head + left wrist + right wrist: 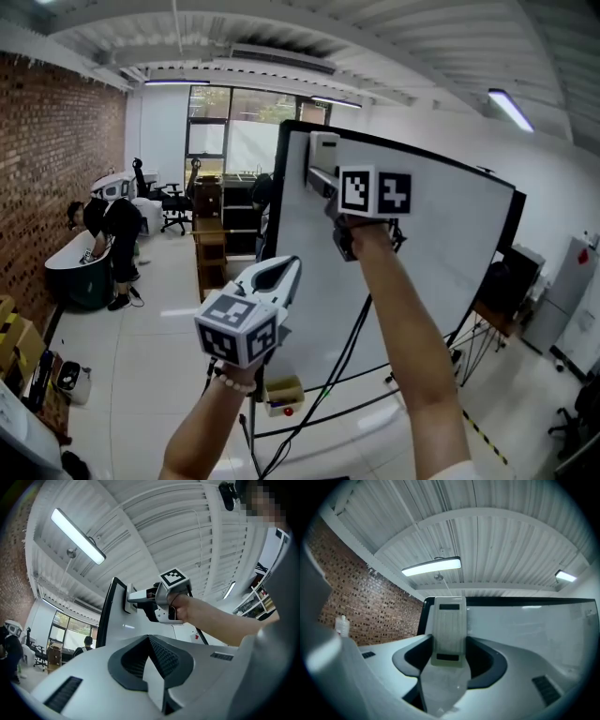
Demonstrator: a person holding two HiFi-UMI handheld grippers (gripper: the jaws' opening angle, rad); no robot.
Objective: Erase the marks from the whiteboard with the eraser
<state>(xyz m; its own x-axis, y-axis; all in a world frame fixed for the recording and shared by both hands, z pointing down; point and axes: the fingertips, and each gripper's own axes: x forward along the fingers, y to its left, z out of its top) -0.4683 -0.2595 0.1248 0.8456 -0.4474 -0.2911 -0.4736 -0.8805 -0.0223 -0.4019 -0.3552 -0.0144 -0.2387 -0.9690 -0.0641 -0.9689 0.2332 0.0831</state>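
My right gripper is up at the upper left corner of the whiteboard. Its jaws are clamped on the pale eraser, which lies against the white face just beside the black frame. My left gripper hangs lower and nearer, off the board, jaws pressed together with nothing between them.

brick wall left | window far end | ceiling light lit | white floor
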